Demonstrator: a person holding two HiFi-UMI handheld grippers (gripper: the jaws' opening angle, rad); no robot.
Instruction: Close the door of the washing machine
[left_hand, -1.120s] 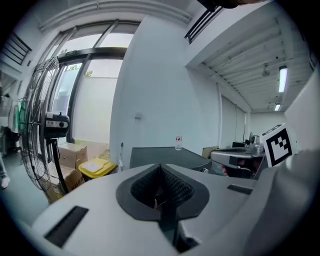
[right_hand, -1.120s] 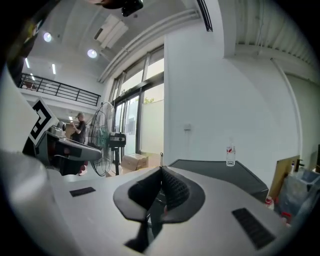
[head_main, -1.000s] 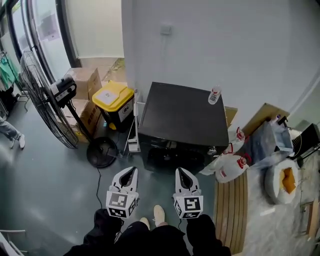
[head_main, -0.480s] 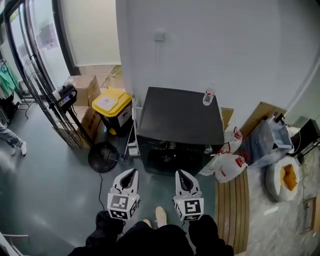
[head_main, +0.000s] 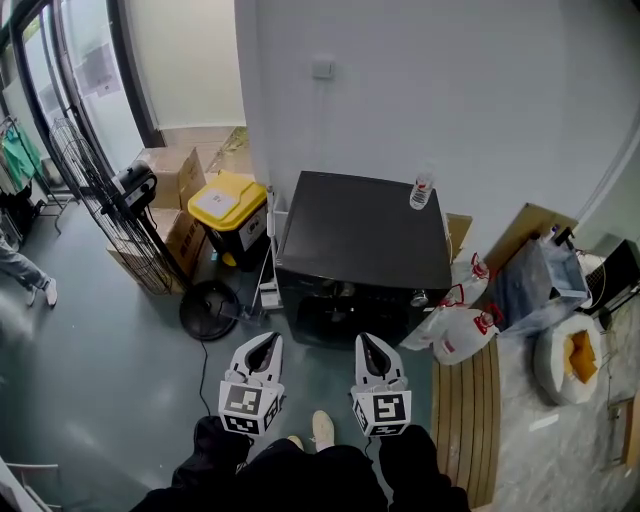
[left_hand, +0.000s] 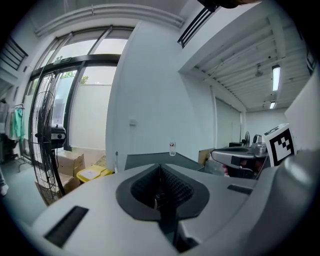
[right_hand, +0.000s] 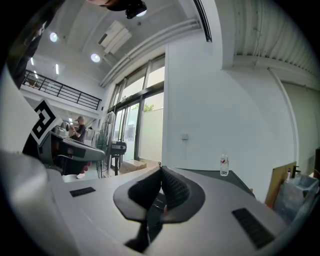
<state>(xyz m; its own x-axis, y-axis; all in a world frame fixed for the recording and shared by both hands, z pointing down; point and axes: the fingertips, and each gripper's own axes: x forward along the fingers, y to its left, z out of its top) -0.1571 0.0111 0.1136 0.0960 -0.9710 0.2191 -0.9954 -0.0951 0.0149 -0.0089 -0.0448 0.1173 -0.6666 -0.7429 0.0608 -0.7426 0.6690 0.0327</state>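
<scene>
The black washing machine (head_main: 362, 248) stands against the white wall, and its dark front (head_main: 340, 318) faces me. The front is in shadow, so I cannot tell how its door stands. My left gripper (head_main: 265, 346) and right gripper (head_main: 368, 344) hang side by side above the floor, a short way in front of the machine and apart from it. Both are shut with nothing between the pads. In the left gripper view the jaws (left_hand: 160, 172) meet in a line before the machine's top (left_hand: 145, 160). The right gripper view shows its jaws (right_hand: 161, 175) shut in the same way.
A water bottle (head_main: 422, 190) stands on the machine's back right corner. Left of the machine are a yellow-lidded bin (head_main: 228, 205), cardboard boxes (head_main: 172, 170) and a standing fan (head_main: 112, 215). Plastic bags (head_main: 458, 332) and a slatted wooden board (head_main: 465, 400) lie to its right.
Both grippers have risen a little and edged toward the machine, still shut. The head view has shifted slightly.
</scene>
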